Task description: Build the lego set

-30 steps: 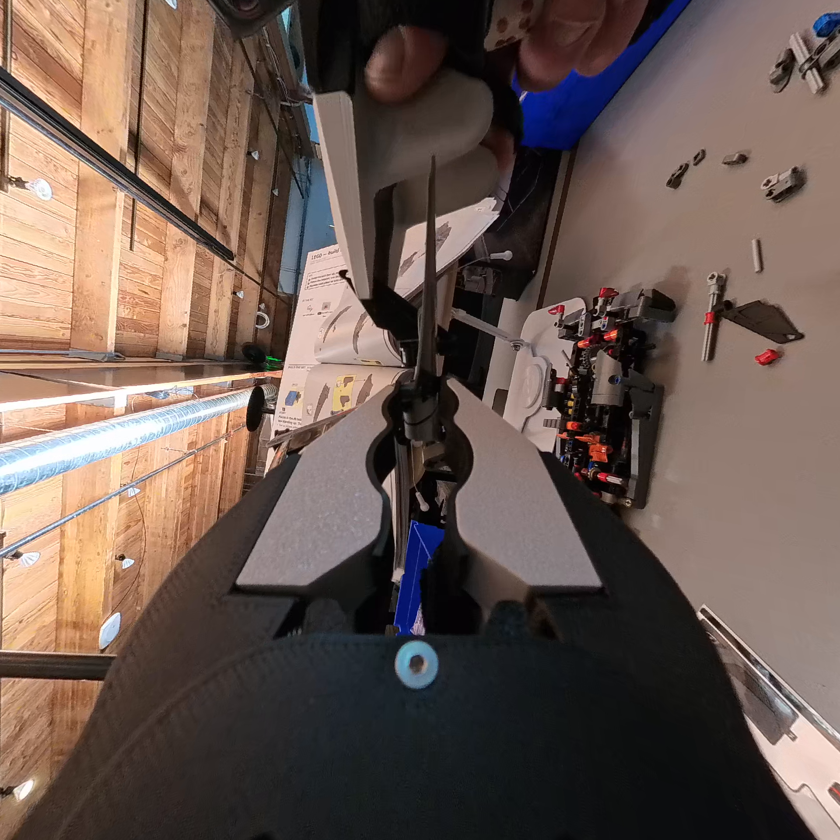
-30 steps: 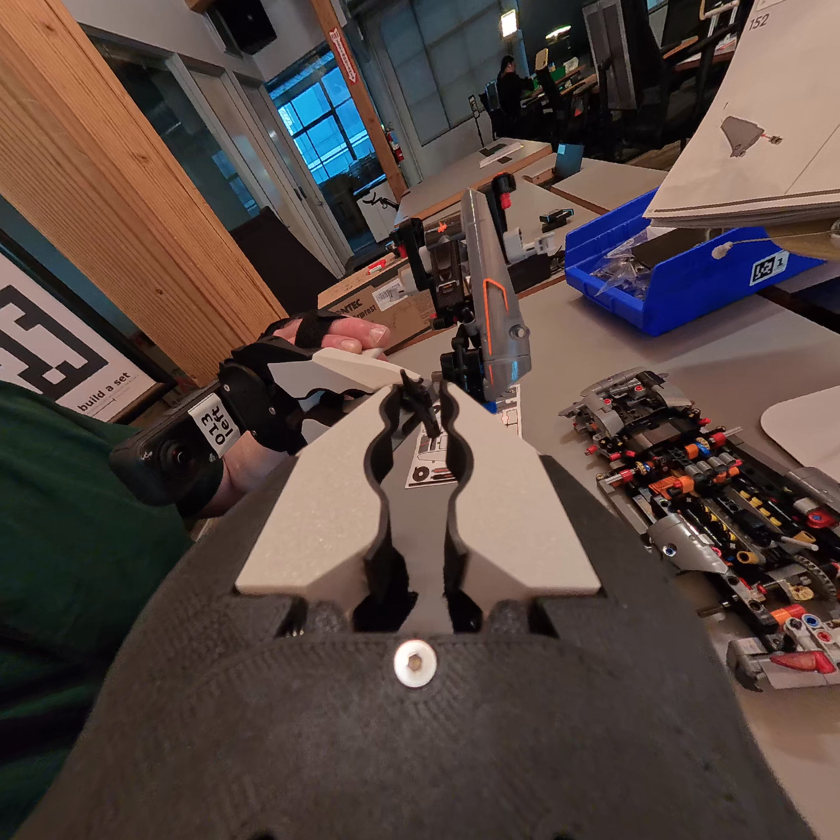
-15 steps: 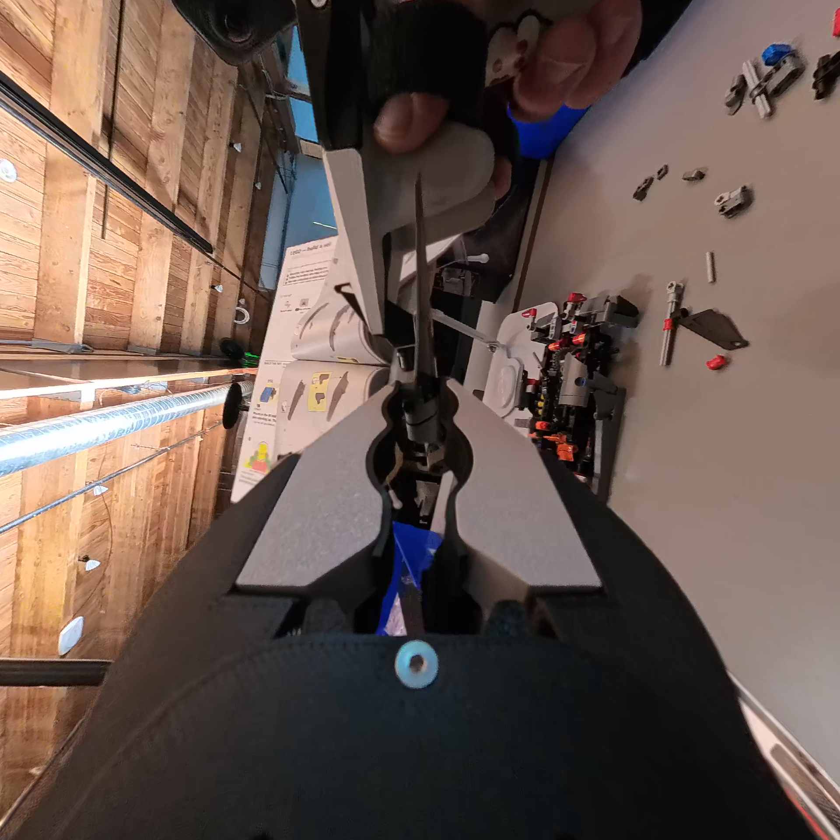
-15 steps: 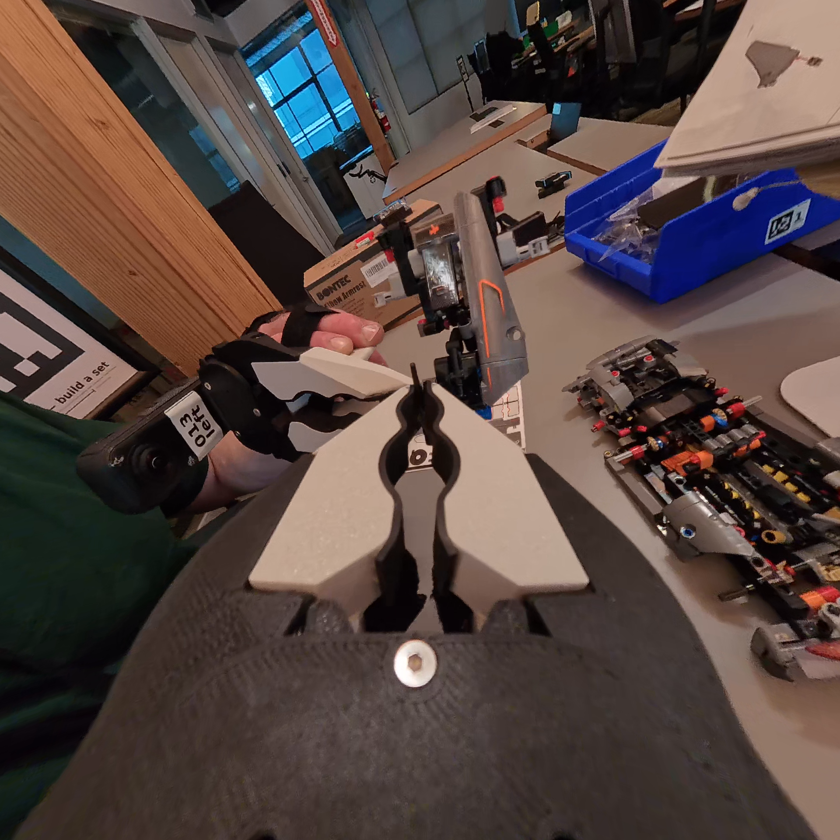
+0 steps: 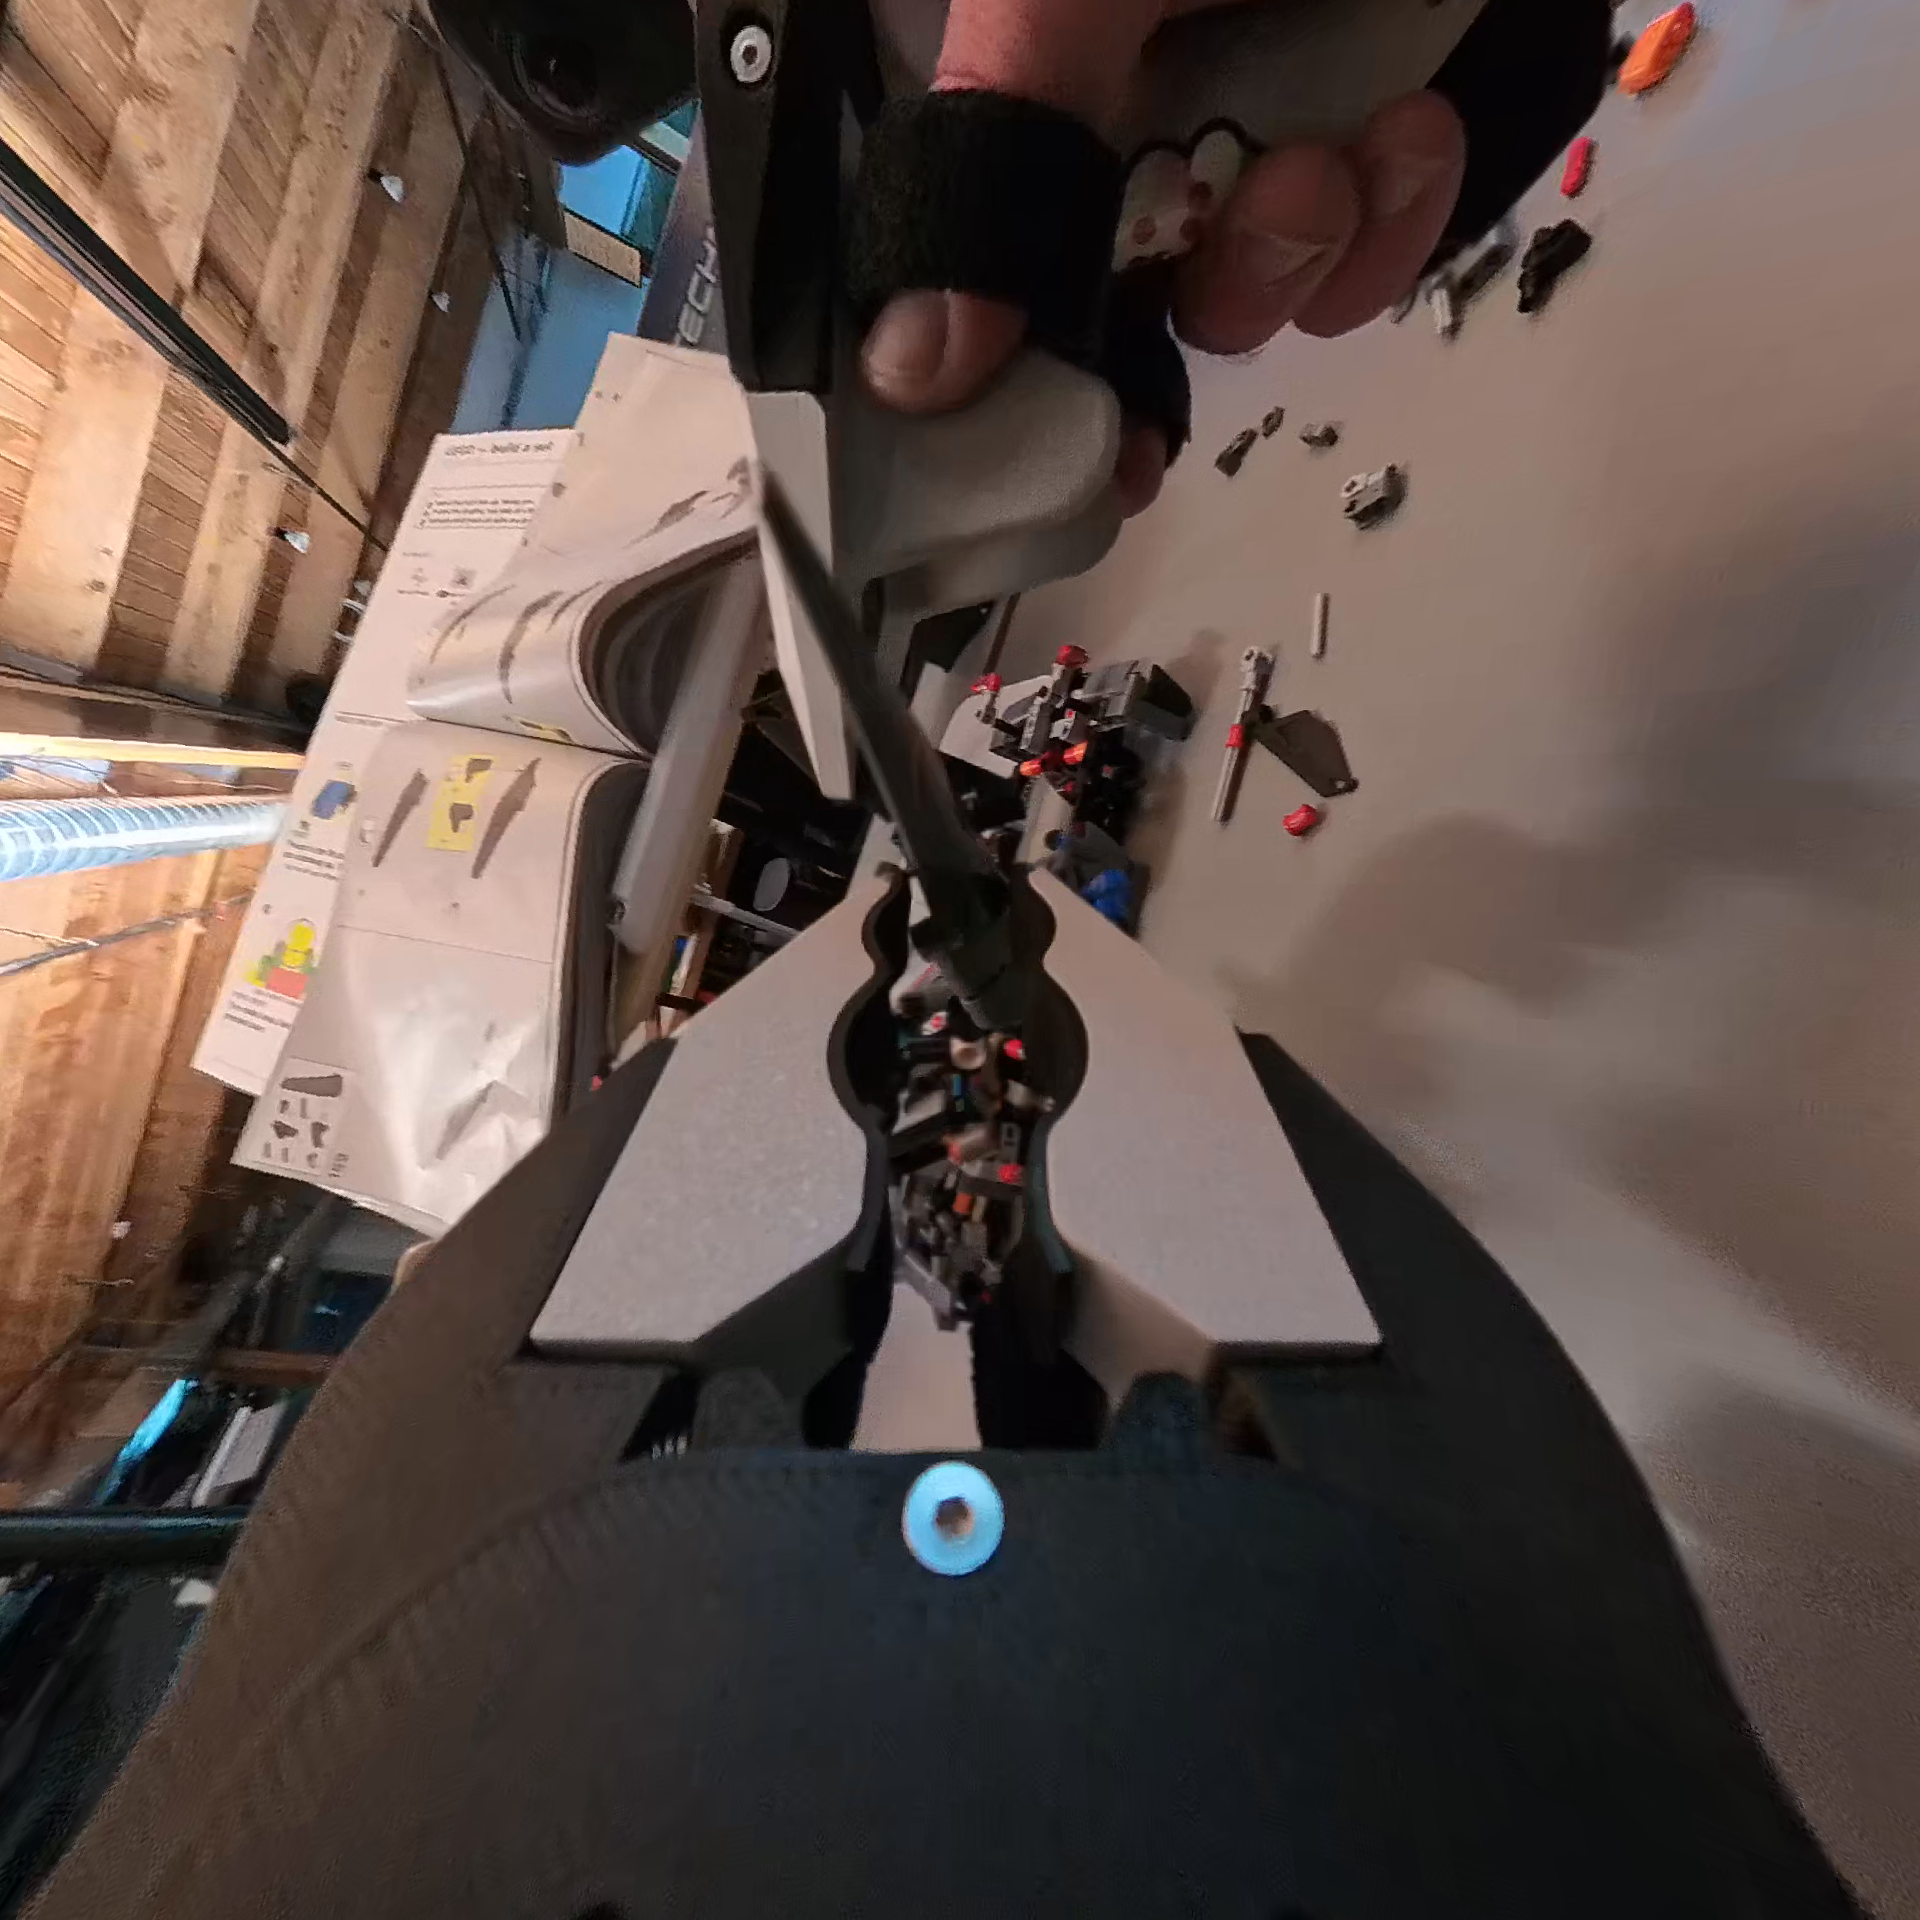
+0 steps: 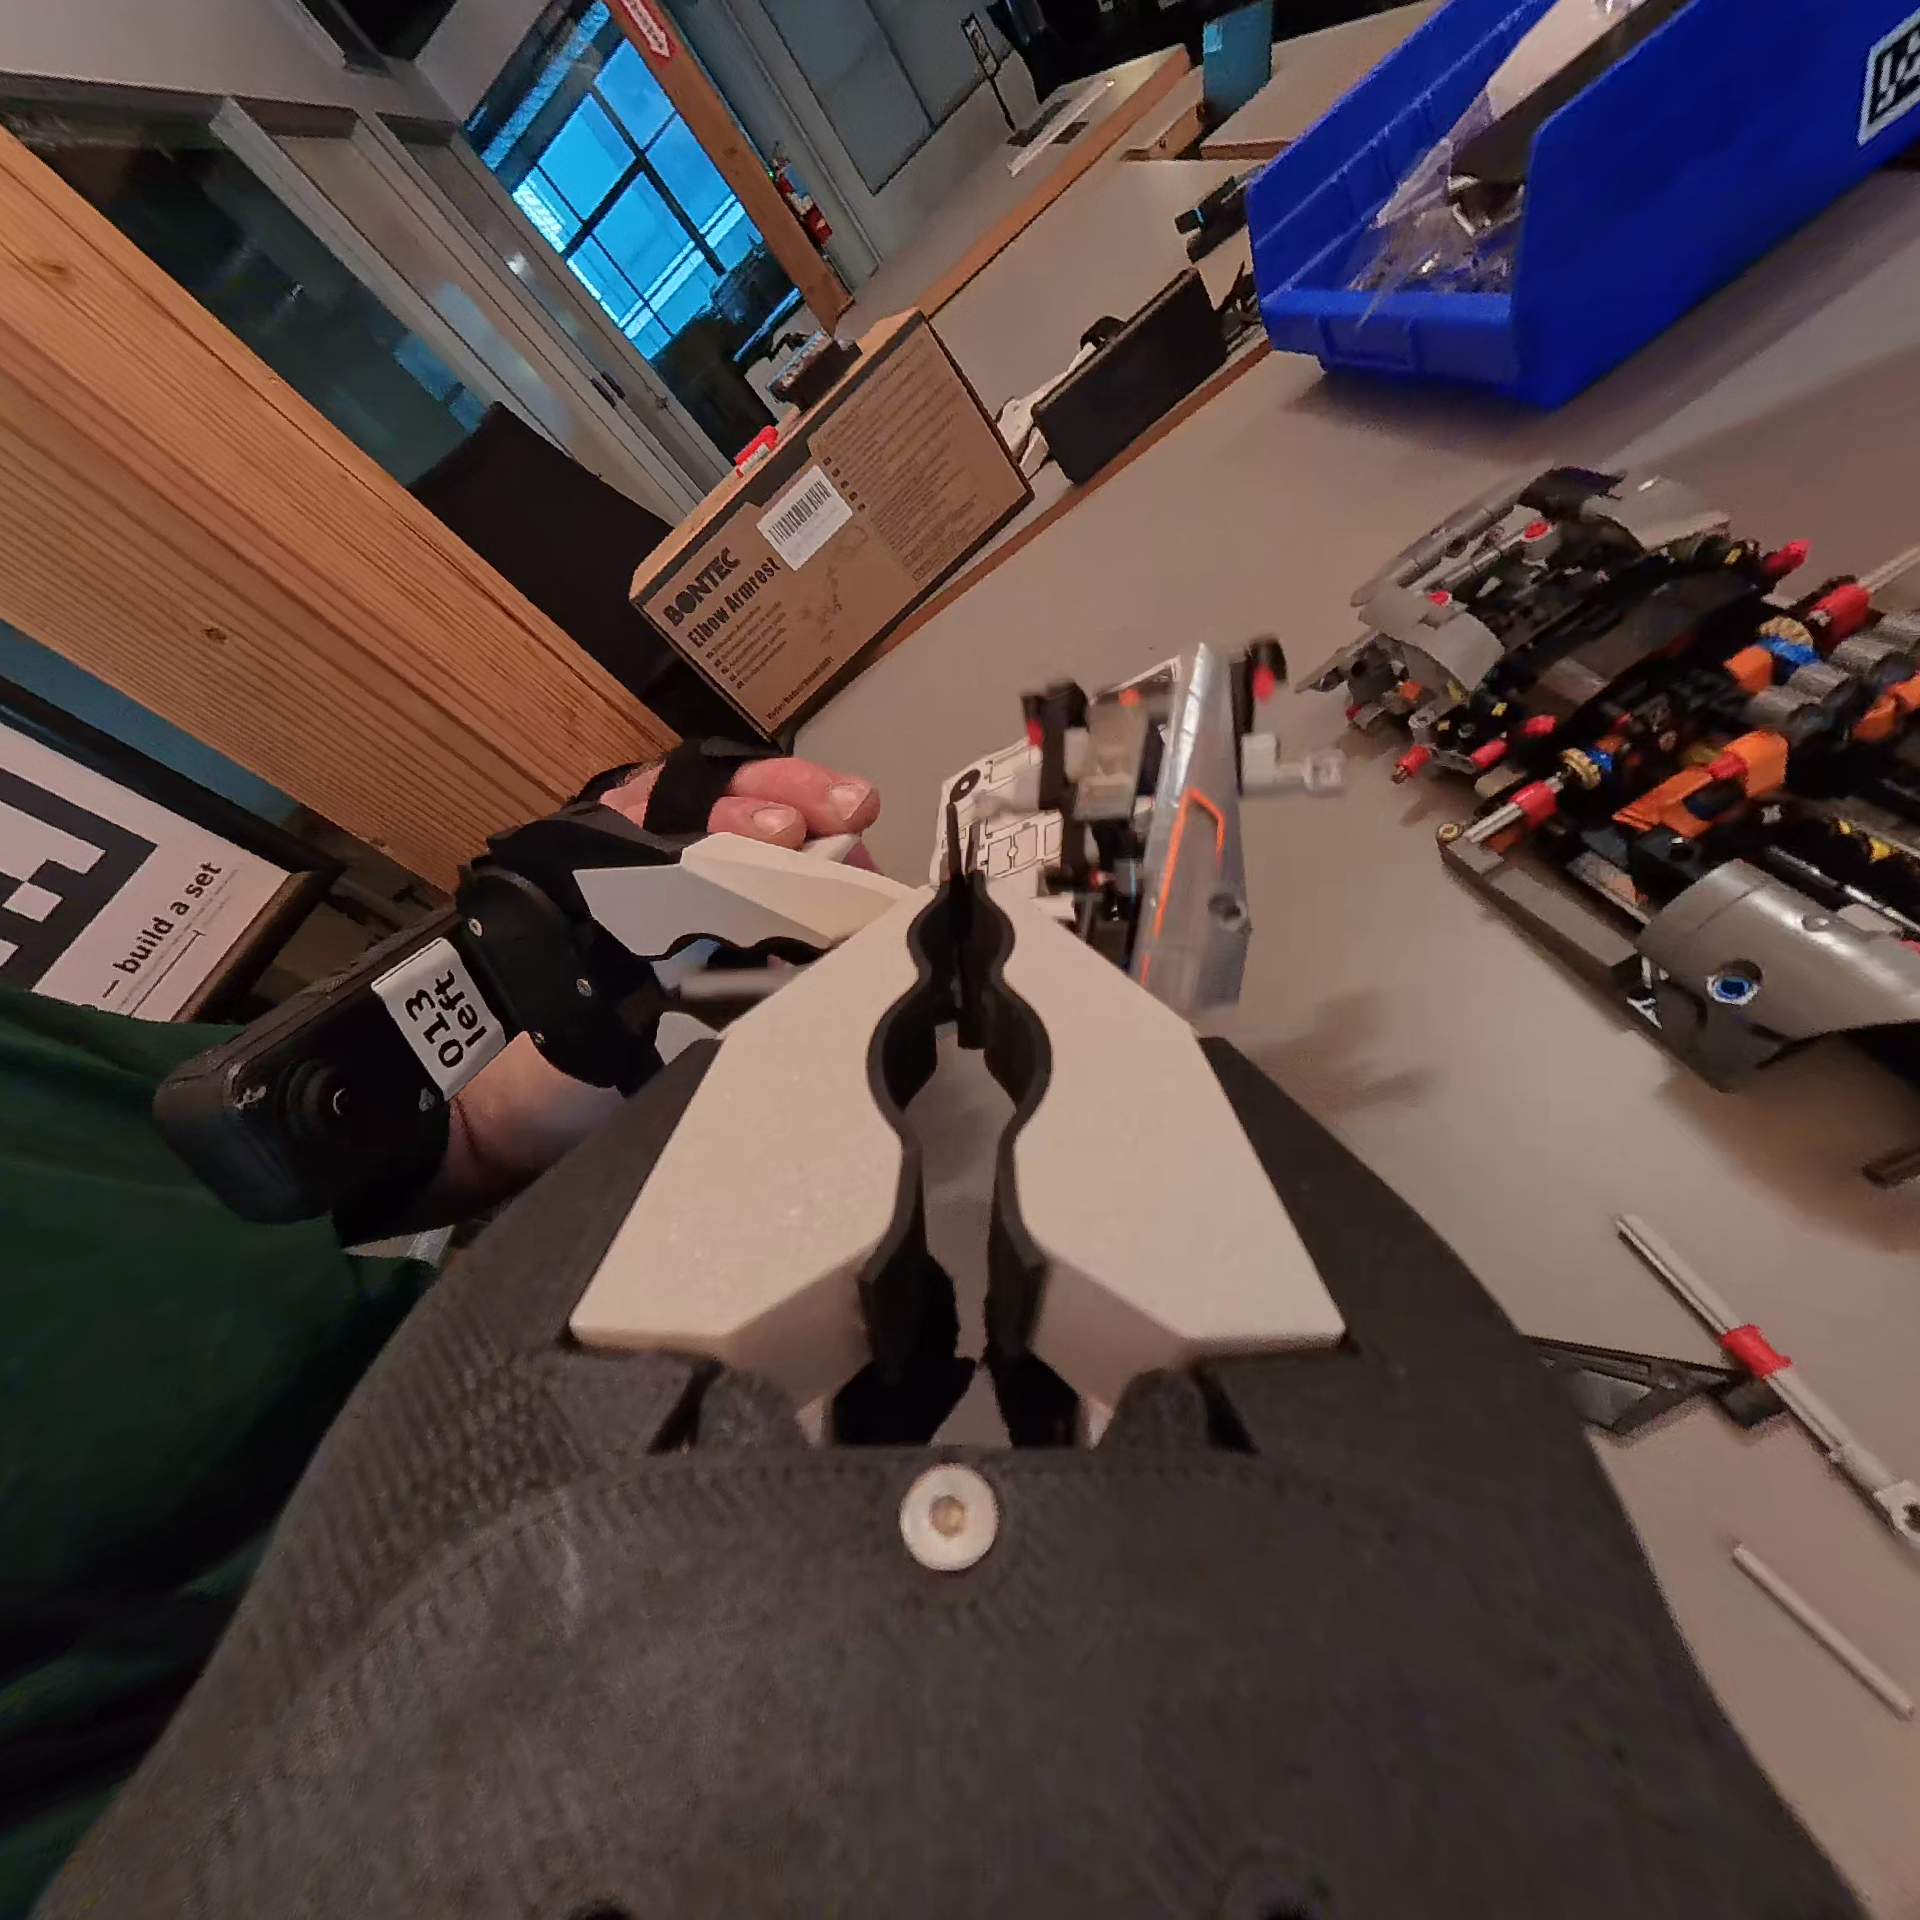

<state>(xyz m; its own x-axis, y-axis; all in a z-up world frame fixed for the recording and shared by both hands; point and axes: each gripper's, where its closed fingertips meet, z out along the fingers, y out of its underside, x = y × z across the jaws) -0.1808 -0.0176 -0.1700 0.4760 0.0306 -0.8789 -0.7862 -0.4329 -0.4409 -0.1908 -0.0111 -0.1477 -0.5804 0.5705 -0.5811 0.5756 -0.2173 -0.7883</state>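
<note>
My left gripper [image 5: 961, 914] is shut on the base of a sub-assembly [image 6: 1190, 831], a long grey panel with an orange line and black and red parts. In the left wrist view the panel [image 5: 883, 727] shows edge-on, slanting up to the left. My right gripper [image 6: 961, 894] is shut on a small black piece [image 6: 966, 935] that sticks out past its tips. It is held right beside the left gripper [image 6: 831, 883] and the sub-assembly. The right gripper [image 5: 831, 748] and its hand also show at the top of the left wrist view. The car chassis [image 6: 1662, 779] lies on the grey table [image 6: 1455, 1091].
An open instruction book [image 5: 468, 831] stands beyond the chassis [image 5: 1091, 717]. Loose parts lie on the table: an axle with a red bush [image 6: 1766, 1371], a dark panel [image 5: 1304, 743], small grey and red pieces. A blue bin [image 6: 1558, 260], a cardboard box [image 6: 831, 551] and a sticker sheet [image 6: 997, 831] sit farther off. Left and right tips are no more than a few centimetres apart.
The sub-assembly has tipped from upright to a slant and come lower, near the table. Both grippers moved down with it and stayed shut. The right gripper is closer to the left one.
</note>
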